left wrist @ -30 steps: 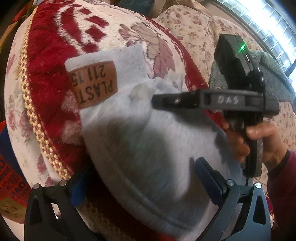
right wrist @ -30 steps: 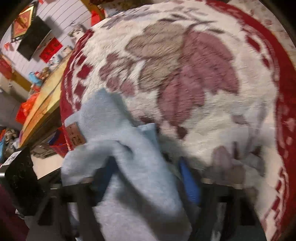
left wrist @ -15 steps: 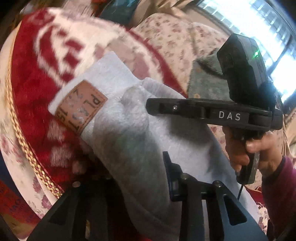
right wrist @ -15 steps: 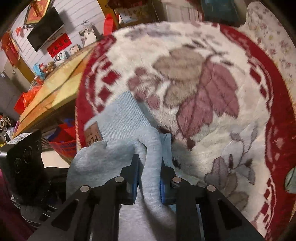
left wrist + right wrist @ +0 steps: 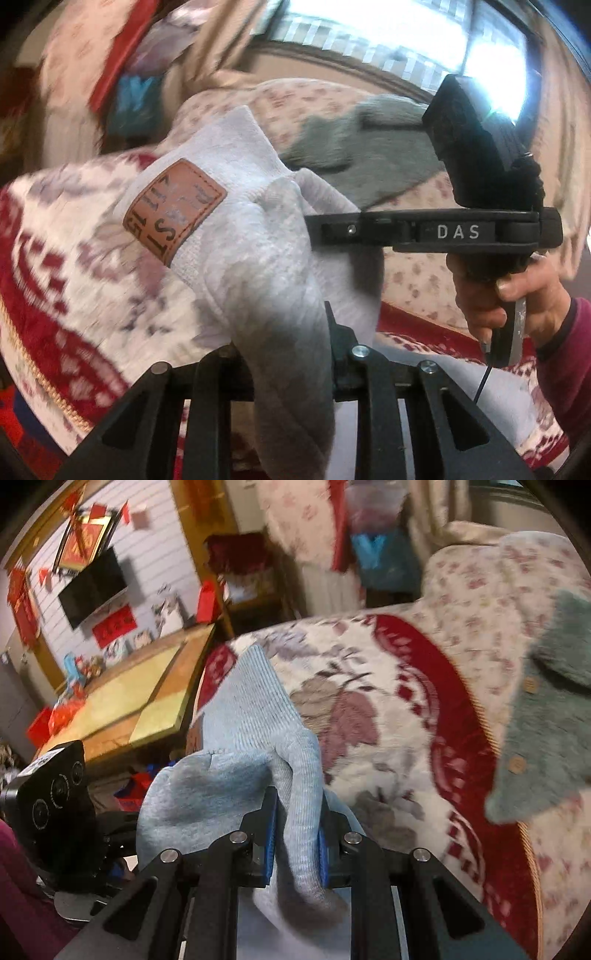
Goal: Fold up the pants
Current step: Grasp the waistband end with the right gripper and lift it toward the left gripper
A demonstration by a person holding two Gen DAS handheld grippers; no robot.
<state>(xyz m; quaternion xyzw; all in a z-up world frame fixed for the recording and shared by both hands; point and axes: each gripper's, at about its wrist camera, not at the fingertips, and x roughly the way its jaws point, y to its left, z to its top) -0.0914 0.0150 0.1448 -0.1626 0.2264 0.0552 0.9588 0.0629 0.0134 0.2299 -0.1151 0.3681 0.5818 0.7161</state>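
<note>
The grey pants [image 5: 258, 258] with a brown leather patch [image 5: 173, 210] on the waistband hang lifted above the red and white blanket [image 5: 55, 258]. My left gripper [image 5: 291, 354] is shut on a bunch of the waistband fabric. My right gripper [image 5: 295, 834] is shut on the ribbed waistband edge [image 5: 255, 709]; it also shows in the left wrist view [image 5: 317, 229], pinching the fabric from the right. The pants also show in the right wrist view [image 5: 207, 794].
The flowered blanket [image 5: 406, 738] covers a sofa seat with a floral cover [image 5: 480, 590] behind. A teal fuzzy cardigan [image 5: 546, 746] lies at the right. A wooden coffee table [image 5: 129, 701] stands to the left, a TV [image 5: 92, 587] on the far wall.
Both grippers closed on the waistband, then lifted it up off the blanket. The views now look further up toward the window and room.
</note>
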